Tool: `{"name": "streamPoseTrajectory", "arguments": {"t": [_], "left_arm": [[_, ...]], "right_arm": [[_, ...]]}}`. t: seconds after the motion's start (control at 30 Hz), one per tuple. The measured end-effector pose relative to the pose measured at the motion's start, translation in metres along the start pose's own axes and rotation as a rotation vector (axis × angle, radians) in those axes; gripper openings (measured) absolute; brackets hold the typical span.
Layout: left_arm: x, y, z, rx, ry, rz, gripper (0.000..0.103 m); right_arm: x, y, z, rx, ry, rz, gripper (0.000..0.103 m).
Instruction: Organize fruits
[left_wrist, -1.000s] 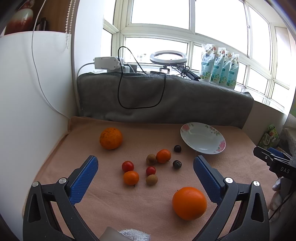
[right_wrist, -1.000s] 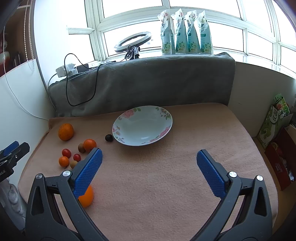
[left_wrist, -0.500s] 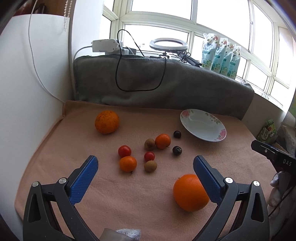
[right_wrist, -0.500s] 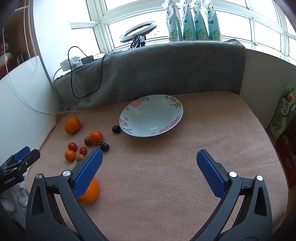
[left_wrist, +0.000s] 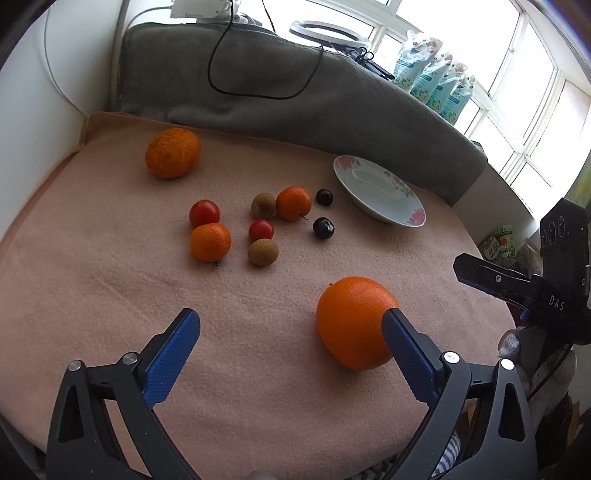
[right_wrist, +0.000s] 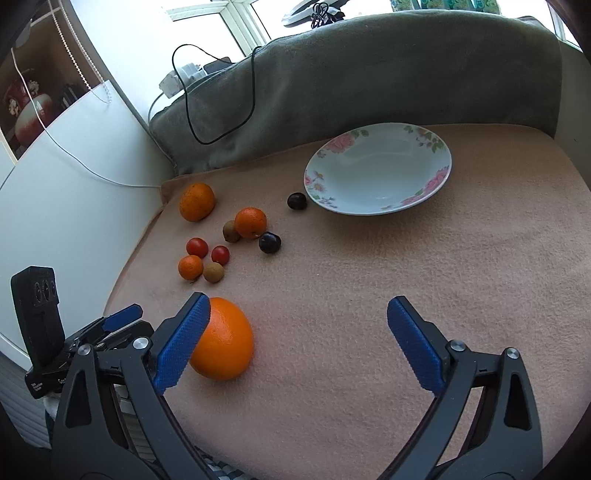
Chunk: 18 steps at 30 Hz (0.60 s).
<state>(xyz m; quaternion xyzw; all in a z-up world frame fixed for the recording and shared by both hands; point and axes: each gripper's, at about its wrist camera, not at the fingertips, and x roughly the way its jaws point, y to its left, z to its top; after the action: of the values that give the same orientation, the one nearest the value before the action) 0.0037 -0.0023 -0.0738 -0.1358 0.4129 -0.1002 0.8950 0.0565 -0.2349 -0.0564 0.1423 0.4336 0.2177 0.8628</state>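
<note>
Both tongs gape wide and empty, the left gripper low over the pink blanket with the big orange nearest, just at its right finger (not between the two yet). To take it cleanly, I'd slide right until the orange is centred, then squeeze across its widest part. The flowered plate waits empty at the far right, small fruits scattered left of it.
</note>
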Motion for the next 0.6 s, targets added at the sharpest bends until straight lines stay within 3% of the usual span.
{"name": "streamPoseTrajectory", "arguments": {"t": [0.27, 0.6], "left_arm": [[0.009, -0.010, -0.012, 0.010, 0.068, -0.105, 0.080], [0.026, -0.014, -0.018, 0.011, 0.123, -0.176, 0.071]], "right_arm": [[0.027, 0.016, -0.007, -0.028, 0.121, 0.127, 0.090], [0.052, 0.028, -0.009, -0.011, 0.228, 0.245, 0.082]]}}
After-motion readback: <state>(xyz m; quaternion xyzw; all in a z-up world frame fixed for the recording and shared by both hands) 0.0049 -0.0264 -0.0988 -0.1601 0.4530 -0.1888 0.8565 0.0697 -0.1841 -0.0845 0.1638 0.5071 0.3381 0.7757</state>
